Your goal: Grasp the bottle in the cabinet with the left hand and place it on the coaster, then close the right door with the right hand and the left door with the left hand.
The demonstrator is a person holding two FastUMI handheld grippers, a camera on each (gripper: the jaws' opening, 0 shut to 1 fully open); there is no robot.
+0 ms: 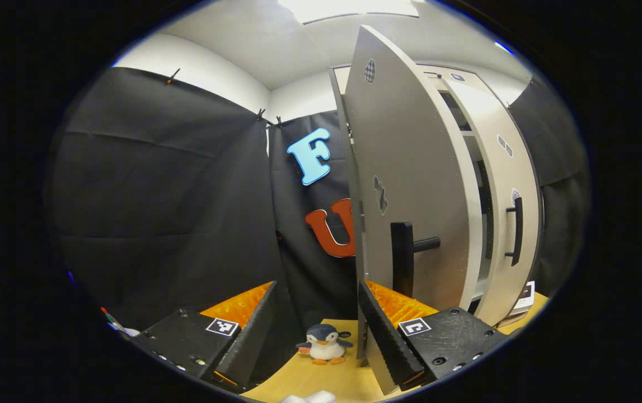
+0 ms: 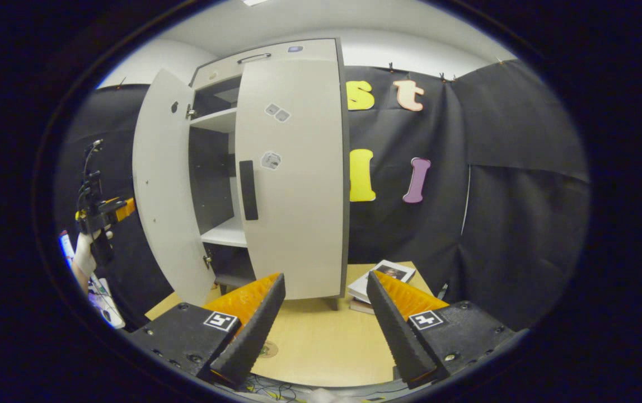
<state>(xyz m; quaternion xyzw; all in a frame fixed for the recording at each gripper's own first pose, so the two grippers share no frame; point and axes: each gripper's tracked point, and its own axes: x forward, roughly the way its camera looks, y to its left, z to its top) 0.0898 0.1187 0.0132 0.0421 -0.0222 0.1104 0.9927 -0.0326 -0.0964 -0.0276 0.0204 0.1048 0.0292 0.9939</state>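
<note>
The left claw (image 1: 318,330) gapes empty beside the half-open left door (image 1: 410,184); a toy penguin (image 1: 323,344) stands on the surface (image 1: 326,378). The right claw (image 2: 326,319) gapes empty facing the closed right door (image 2: 298,179).

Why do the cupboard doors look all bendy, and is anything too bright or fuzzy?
In the left gripper view, the fisheye lens bows the left door into a curve, the ceiling light glares white, and the toy penguin stays fairly sharp. In the right gripper view, the right door bulges too, lighting is even, and the books look soft and small.
</note>
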